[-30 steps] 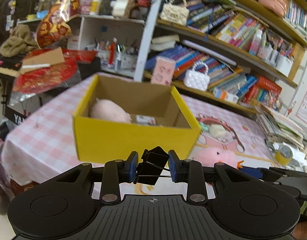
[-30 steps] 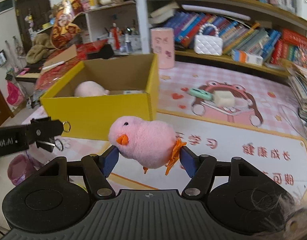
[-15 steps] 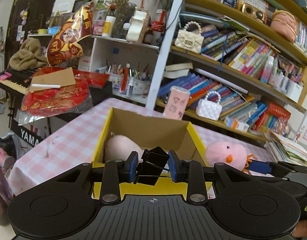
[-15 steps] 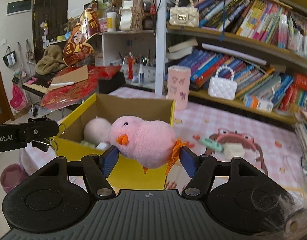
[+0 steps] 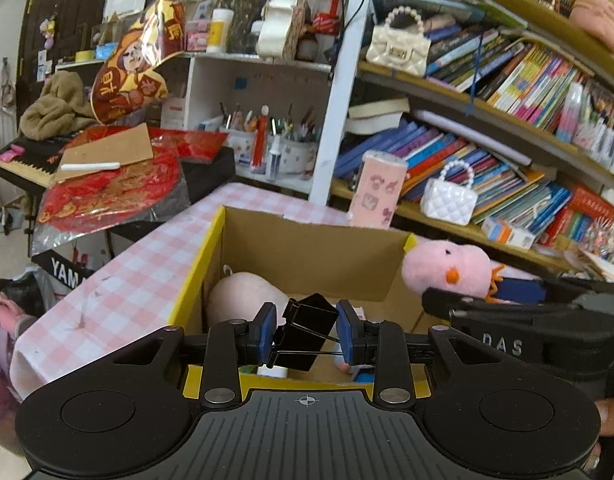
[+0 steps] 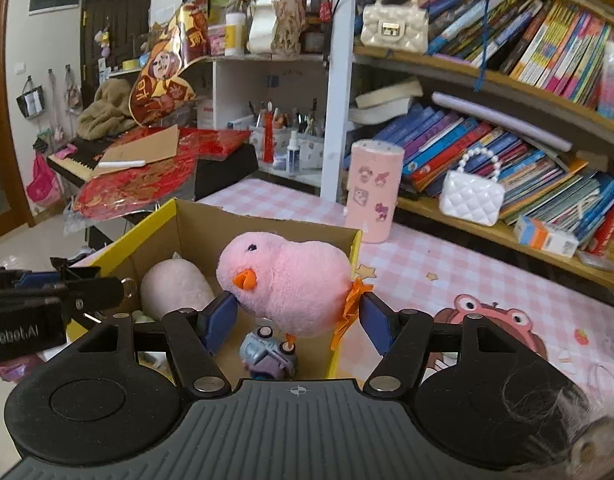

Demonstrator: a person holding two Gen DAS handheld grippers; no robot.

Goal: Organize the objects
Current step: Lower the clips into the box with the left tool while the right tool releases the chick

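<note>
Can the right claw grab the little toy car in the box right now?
Probably not yet. The right claw is already shut on the pink chick, which fills the gap between its fingers. The toy car lies just below in the yellow box, so the chick must be dropped first.

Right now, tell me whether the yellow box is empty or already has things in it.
Not empty. The yellow box is open-topped and holds a pale plush and a small toy car on its floor.

A plush toy [image 6: 175, 286] and toy car [image 6: 269, 350] lie in the box [image 6: 267, 228] on the table [image 6: 447, 264].
</note>
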